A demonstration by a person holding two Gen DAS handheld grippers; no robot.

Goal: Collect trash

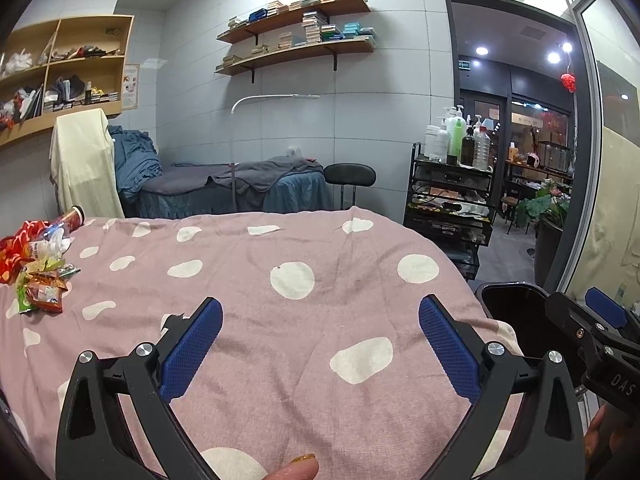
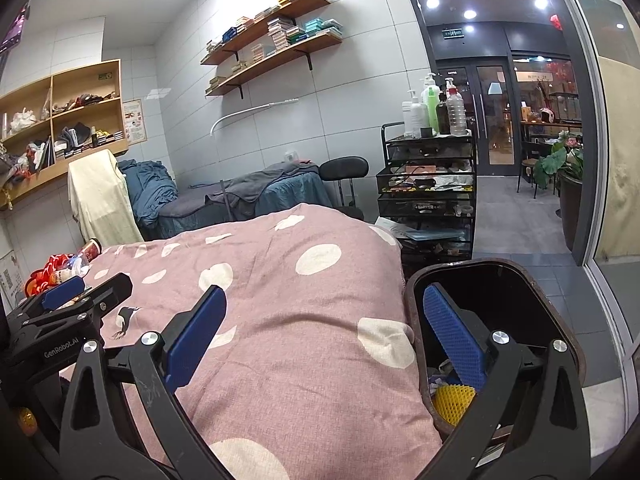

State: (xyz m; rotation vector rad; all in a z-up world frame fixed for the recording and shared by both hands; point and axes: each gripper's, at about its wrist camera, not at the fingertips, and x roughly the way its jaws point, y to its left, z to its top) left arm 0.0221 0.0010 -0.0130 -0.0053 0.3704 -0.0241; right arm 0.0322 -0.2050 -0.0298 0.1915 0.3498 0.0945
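Far to your left, the trash [image 1: 38,268] lies in a heap on the pink spotted bedspread [image 1: 256,280], close to its left edge: a red bag [image 1: 12,250], a clear plastic bottle [image 1: 50,242], green and orange snack wrappers [image 1: 42,290], and a red can [image 1: 73,216] on its side at the back of the heap. From your right wrist the same pile [image 2: 60,270] shows partly behind your left gripper.

Your left gripper [image 1: 320,320] hovers over the middle of the bedspread with its jaws spread wide and nothing between the blue pads (your fingertip shows at the bottom edge of that view).

Your right gripper [image 2: 322,312] also has its jaws spread wide and holds nothing; its left pad is over the bedspread and its right pad is over the mouth of the bin [image 2: 552,312]. The bin stands just beside the bed's right edge, with a yellow mesh object [image 2: 454,400] and some scraps inside.
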